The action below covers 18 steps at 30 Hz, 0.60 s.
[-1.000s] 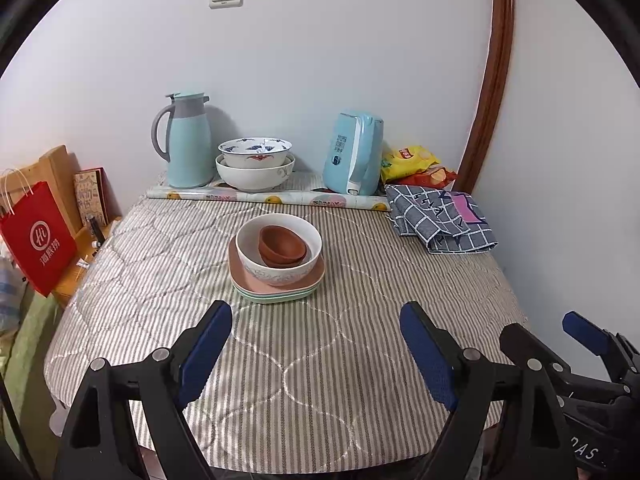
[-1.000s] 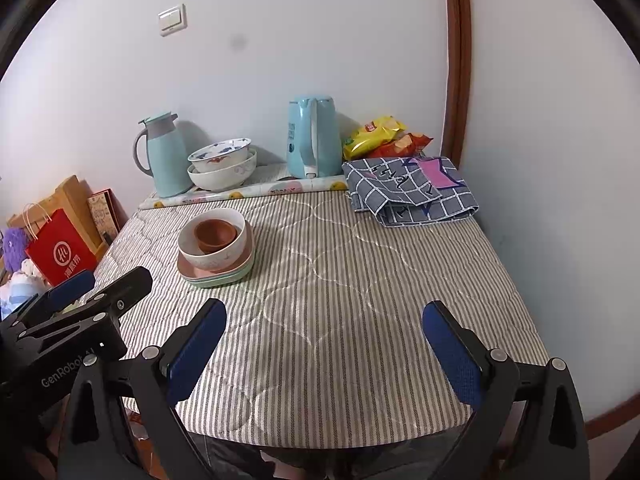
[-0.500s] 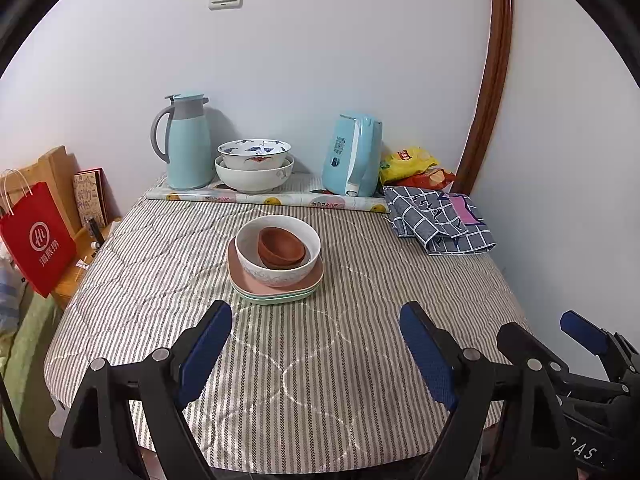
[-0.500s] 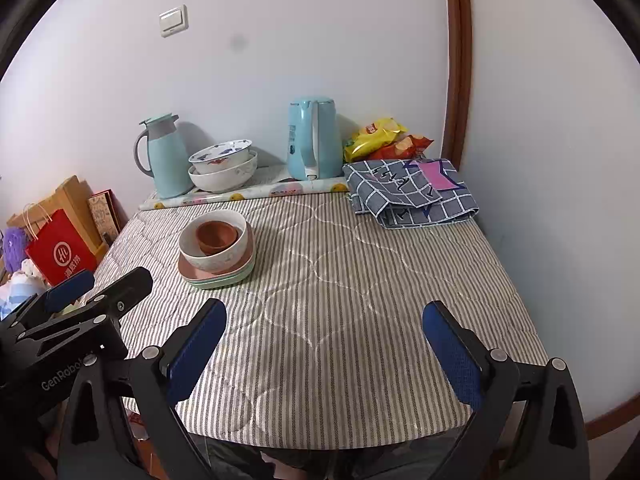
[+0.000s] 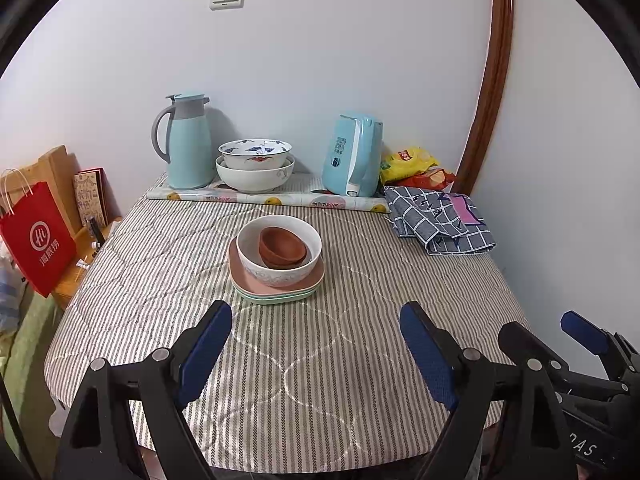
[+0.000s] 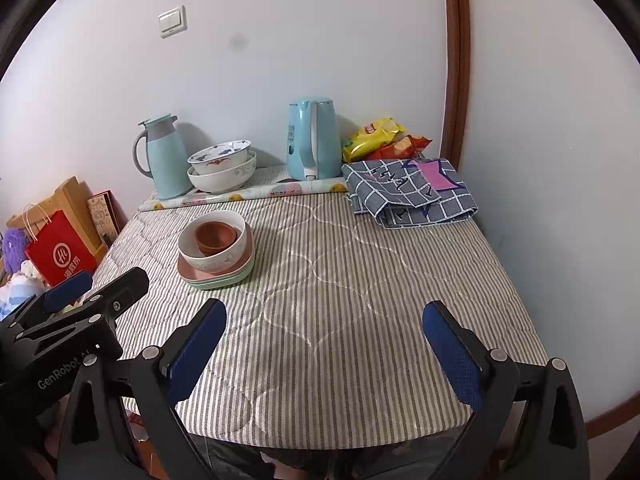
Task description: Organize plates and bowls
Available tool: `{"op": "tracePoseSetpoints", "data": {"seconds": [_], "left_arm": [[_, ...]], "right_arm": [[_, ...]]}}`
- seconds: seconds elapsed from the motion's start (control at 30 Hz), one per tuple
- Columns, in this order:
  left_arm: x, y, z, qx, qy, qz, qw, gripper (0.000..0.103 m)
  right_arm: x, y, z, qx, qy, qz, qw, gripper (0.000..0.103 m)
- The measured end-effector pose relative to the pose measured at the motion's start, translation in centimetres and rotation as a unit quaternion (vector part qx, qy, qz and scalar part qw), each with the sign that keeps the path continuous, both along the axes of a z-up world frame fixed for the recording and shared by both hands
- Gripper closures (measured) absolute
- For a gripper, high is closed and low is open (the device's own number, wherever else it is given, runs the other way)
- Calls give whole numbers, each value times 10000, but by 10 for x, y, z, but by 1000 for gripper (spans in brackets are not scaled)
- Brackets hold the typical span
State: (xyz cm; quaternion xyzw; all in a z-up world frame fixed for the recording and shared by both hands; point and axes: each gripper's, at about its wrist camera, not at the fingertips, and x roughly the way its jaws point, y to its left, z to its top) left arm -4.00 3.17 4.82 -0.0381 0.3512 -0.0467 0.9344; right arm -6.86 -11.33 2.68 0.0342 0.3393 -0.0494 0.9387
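A stack sits mid-table: brown bowls [image 5: 282,248] nested in a white bowl [image 5: 280,272], on a pink plate [image 5: 248,280] over green plates [image 5: 280,298]. It also shows in the right wrist view [image 6: 216,240]. Two patterned white bowls [image 5: 255,164] are nested at the back. My left gripper [image 5: 316,344] is open and empty, near the table's front edge, short of the stack. My right gripper [image 6: 324,336] is open and empty over the front right of the table.
A blue thermos jug [image 5: 188,140] and a blue kettle [image 5: 354,154] stand at the back wall. Snack bags [image 5: 412,164] and a folded checked cloth [image 5: 440,220] lie at the back right. A red paper bag [image 5: 36,236] stands left of the striped table [image 5: 320,380].
Both grippers have drawn back slightly from the table; the stack looks a little farther away. Nothing on the table has moved.
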Motion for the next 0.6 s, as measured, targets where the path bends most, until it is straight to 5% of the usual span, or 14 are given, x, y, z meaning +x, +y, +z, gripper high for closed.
{"op": "tracePoseSetpoints", "data": {"seconds": [0.6], "left_arm": [[1,0,-2,44,-8,54,10000,18]], "right_arm": [[0,7,-2,53,-44,69,10000,5]]}}
